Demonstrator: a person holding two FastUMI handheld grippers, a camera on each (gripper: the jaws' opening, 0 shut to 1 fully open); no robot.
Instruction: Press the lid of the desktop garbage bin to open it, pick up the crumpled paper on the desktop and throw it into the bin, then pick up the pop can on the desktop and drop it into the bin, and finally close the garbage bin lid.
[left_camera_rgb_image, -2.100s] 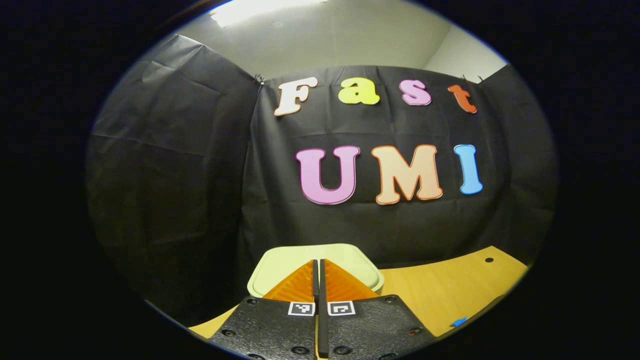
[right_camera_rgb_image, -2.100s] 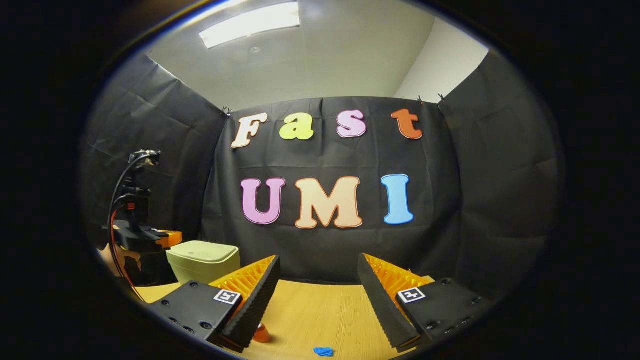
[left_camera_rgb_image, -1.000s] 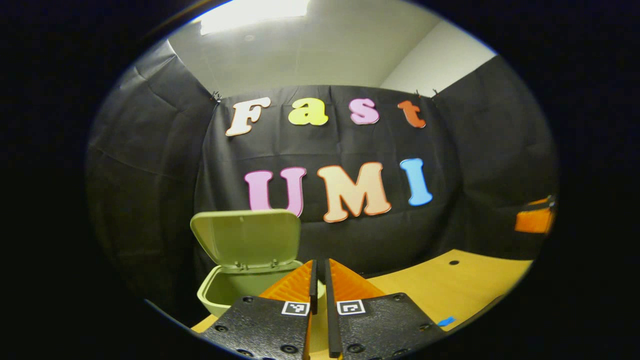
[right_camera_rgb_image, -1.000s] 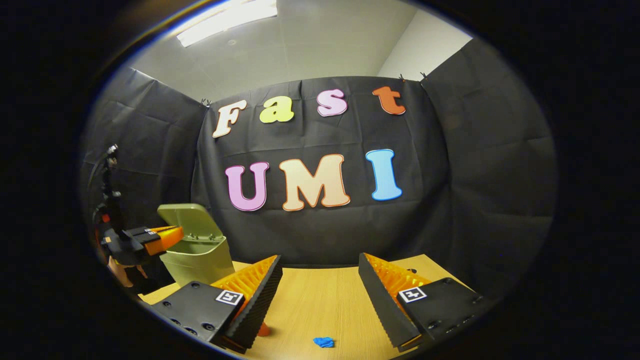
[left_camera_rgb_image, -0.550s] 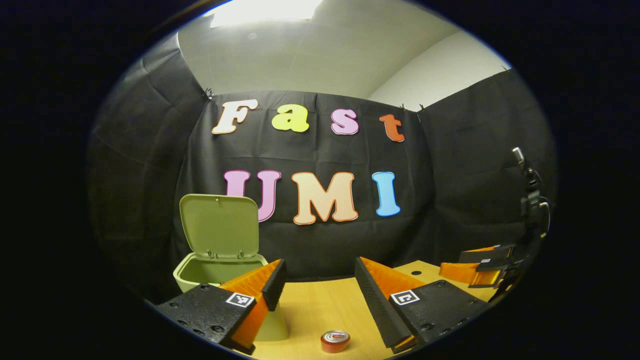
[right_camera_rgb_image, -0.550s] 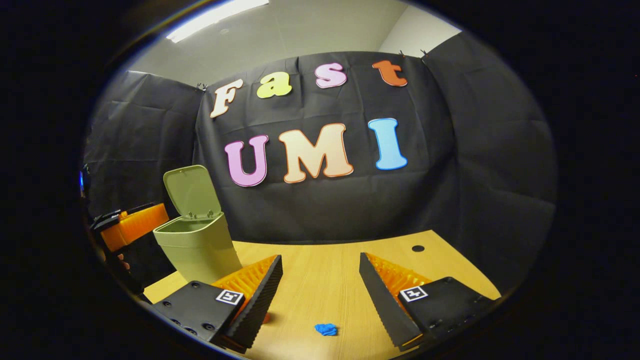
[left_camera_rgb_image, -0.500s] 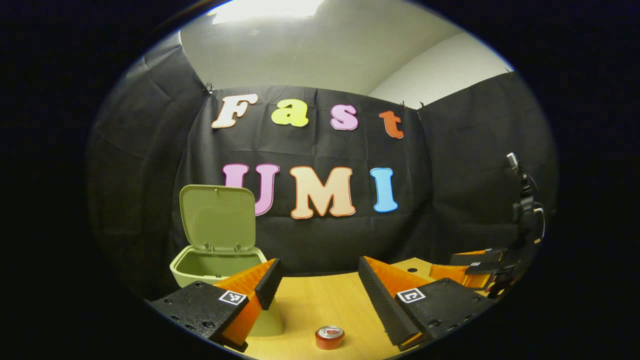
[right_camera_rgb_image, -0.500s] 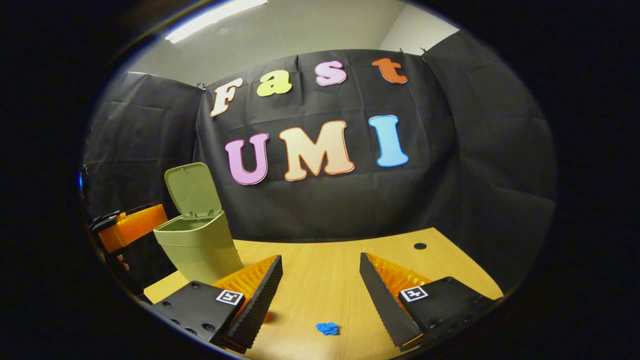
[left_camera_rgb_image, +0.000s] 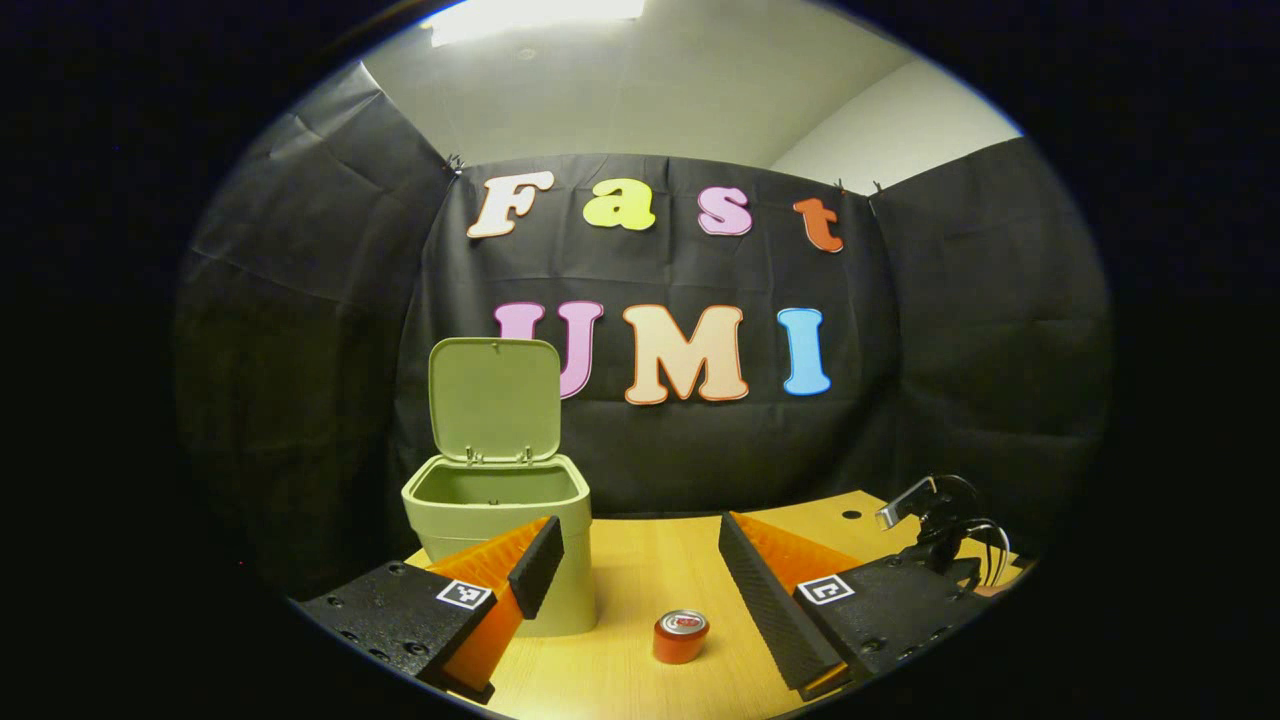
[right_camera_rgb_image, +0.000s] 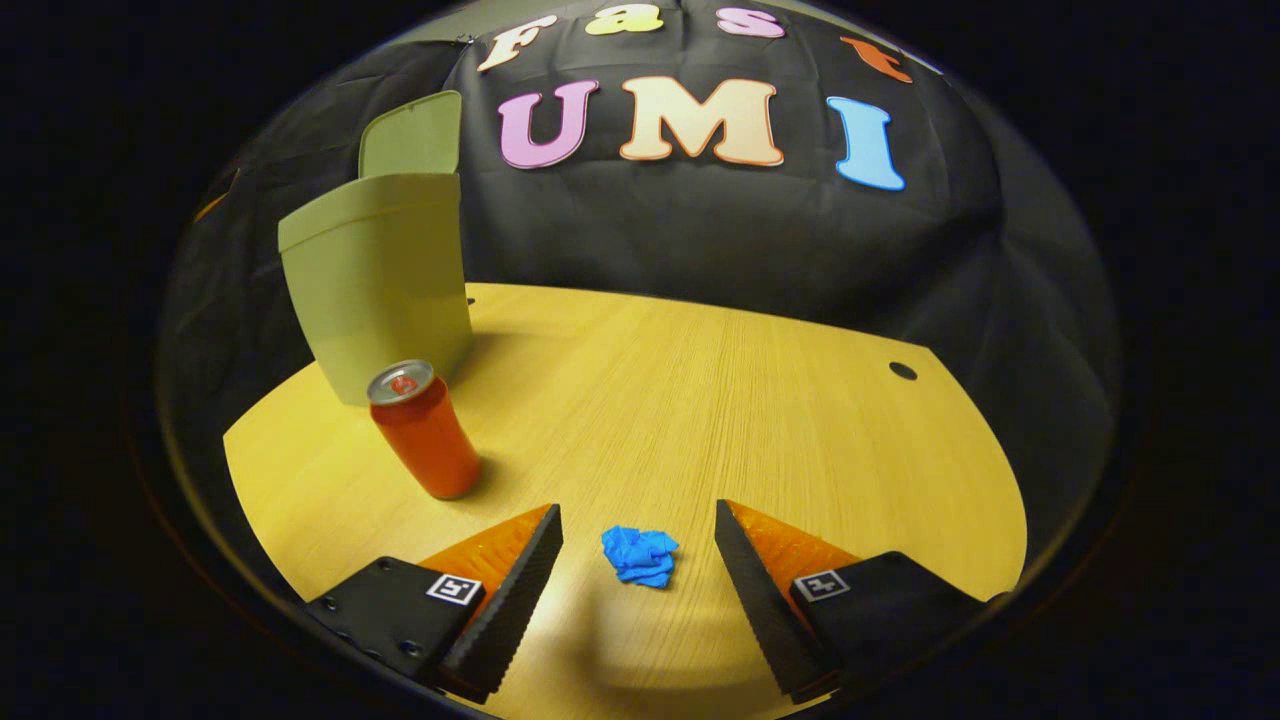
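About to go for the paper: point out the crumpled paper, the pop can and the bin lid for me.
crumpled paper (right_camera_rgb_image: 640, 555), right gripper view, middle of the wad.
pop can (right_camera_rgb_image: 427, 436), right gripper view, side wall.
bin lid (left_camera_rgb_image: 494, 400), left gripper view, inner face, standing open.

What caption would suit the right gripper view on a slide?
Open right gripper poised around blue crumpled paper on the desk, red can and open-lidded bin beyond.

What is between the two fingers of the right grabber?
In the right gripper view, the blue crumpled paper lies on the wooden table in the gap of the open right gripper; neither finger touches it.
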